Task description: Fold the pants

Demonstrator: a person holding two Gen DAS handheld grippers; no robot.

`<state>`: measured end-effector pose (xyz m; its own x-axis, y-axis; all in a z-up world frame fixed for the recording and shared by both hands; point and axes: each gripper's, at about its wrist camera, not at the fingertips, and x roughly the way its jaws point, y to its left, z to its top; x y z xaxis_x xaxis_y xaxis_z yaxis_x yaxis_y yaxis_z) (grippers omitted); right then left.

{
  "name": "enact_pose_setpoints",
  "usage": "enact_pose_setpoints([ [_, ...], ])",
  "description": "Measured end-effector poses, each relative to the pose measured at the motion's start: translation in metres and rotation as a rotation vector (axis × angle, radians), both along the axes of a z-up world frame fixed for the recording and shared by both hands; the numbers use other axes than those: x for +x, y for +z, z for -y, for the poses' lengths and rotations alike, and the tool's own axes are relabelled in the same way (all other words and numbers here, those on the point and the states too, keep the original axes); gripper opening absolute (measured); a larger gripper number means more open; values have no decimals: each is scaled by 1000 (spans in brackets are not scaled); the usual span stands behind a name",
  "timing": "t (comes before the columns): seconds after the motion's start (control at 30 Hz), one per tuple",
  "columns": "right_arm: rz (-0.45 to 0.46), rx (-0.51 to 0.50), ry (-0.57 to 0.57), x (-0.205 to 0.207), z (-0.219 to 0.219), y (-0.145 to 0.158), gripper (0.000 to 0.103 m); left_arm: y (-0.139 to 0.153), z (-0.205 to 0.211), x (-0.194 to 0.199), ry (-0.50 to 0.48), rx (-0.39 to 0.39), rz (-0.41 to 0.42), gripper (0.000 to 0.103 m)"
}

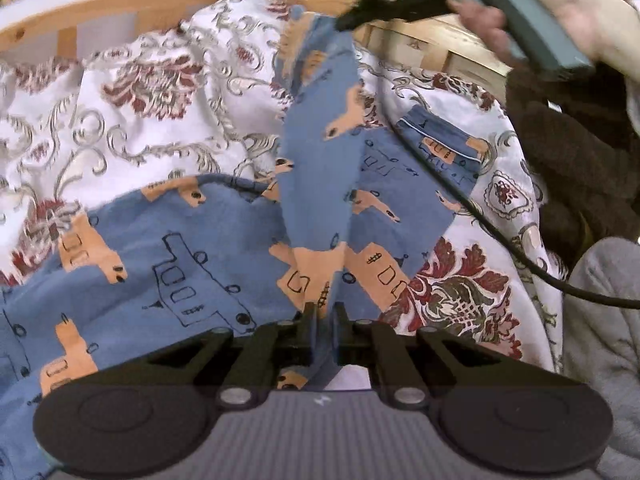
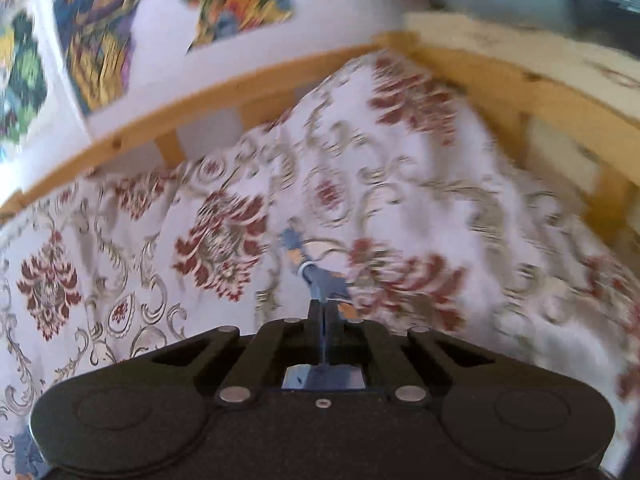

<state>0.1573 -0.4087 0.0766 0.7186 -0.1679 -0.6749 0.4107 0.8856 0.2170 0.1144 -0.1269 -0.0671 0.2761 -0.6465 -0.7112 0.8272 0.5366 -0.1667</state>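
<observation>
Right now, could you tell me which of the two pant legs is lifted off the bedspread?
The leg stretched between both hand-held grippers, left and right; the other leg lies flat on the bedspread.

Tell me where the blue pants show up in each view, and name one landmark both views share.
Left wrist: pants spread over the lower left and centre; one strip rises from the left gripper to the right gripper at top.
Right wrist: only a small bunch of pants at centre, pinched in the right gripper.
Shared landmark: wooden rail behind the floral bedspread.
</observation>
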Motion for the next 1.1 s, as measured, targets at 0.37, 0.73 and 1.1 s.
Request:
enact_pose_setpoints([
  [0.37, 21, 143, -339, -133, 38, -72, 0, -6, 9, -17, -58, 82, 90, 8],
  [0.73, 27, 206, -440, -169, 40, -101, 0, -6, 10, -27, -138, 89, 104, 8],
  [1.1, 26, 147, -369, -170, 24, -94, 77, -11, 8, -23, -201, 93, -23, 41],
])
